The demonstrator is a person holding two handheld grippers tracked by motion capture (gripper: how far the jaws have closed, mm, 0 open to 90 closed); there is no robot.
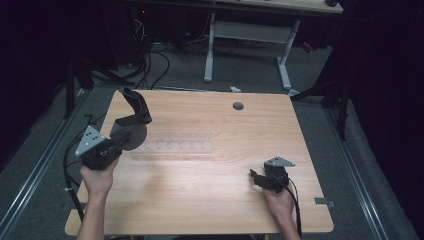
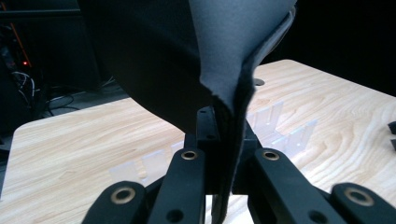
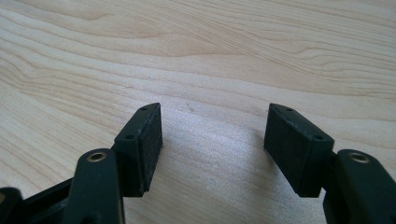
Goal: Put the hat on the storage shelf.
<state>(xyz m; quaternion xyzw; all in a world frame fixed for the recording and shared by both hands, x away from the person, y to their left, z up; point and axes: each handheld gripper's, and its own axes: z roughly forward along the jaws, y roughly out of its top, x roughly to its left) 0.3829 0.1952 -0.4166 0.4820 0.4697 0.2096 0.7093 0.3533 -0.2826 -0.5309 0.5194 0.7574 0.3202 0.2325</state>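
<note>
Your left gripper (image 1: pixel 116 141) is lifted over the near-left part of the wooden worktop (image 1: pixel 235 200), its jaws clenched on the edge of a round dark grey pad (image 2: pixel 187 60). Held by its rim like that, the soft pad folds and curls upward toward the far side. Just to its right lies a clear plastic rack (image 1: pixel 172 147) with small upright dividers, perhaps where the pad belongs. Your right gripper (image 3: pixel 212 144) rests low at the near right, jaws released with bare wood between them, seemingly waiting. The pad blocks much of the left gripper view, and the see-through rack is hard to make out.
</note>
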